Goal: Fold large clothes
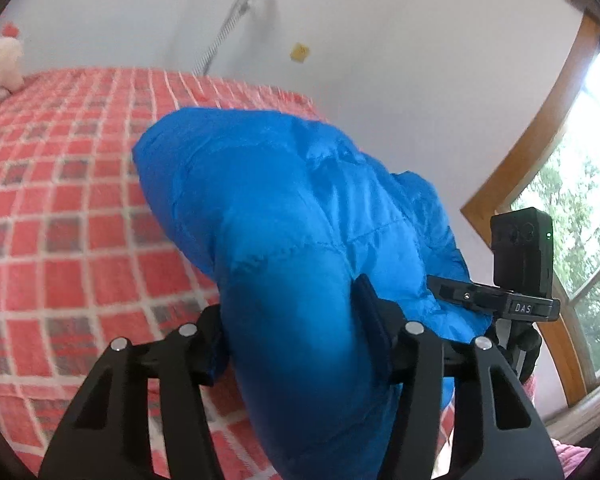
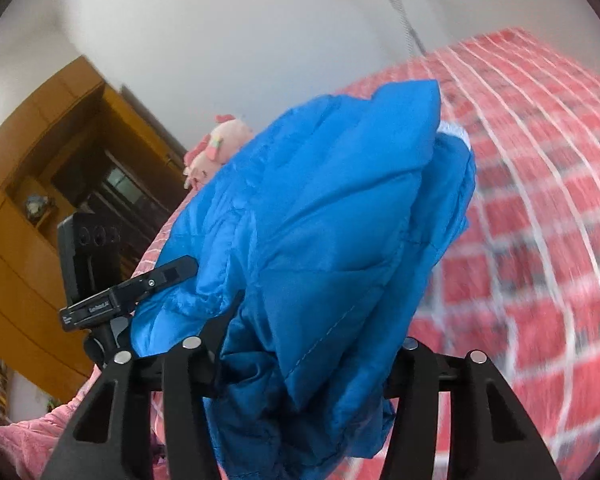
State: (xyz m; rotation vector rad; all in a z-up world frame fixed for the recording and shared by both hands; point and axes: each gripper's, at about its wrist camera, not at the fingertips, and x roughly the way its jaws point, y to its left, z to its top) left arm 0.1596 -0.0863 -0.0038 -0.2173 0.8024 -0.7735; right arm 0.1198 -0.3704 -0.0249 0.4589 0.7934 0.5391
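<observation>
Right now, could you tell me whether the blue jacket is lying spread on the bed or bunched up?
Bunched up: the blue jacket is gathered into a puffy bundle, pinched in the left gripper and right gripper, raised over the checked bedspread.

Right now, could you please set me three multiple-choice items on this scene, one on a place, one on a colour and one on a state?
1. Where does the plush toy sit?
A. At the far end of the bed
B. On the window sill
C. Between the right gripper's fingers

2. What colour is the puffy jacket?
A. Green
B. Blue
C. White

3. What is the left gripper doing?
A. Standing open over bare bedspread
B. Clamping the plush toy
C. Pinching a thick fold of the jacket

Answers: 1 A, it rests on the checked bedspread near the wall. 2 B, the quilted fabric is bright blue in both views. 3 C, its fingers press the jacket from both sides; the right gripper does likewise.
</observation>
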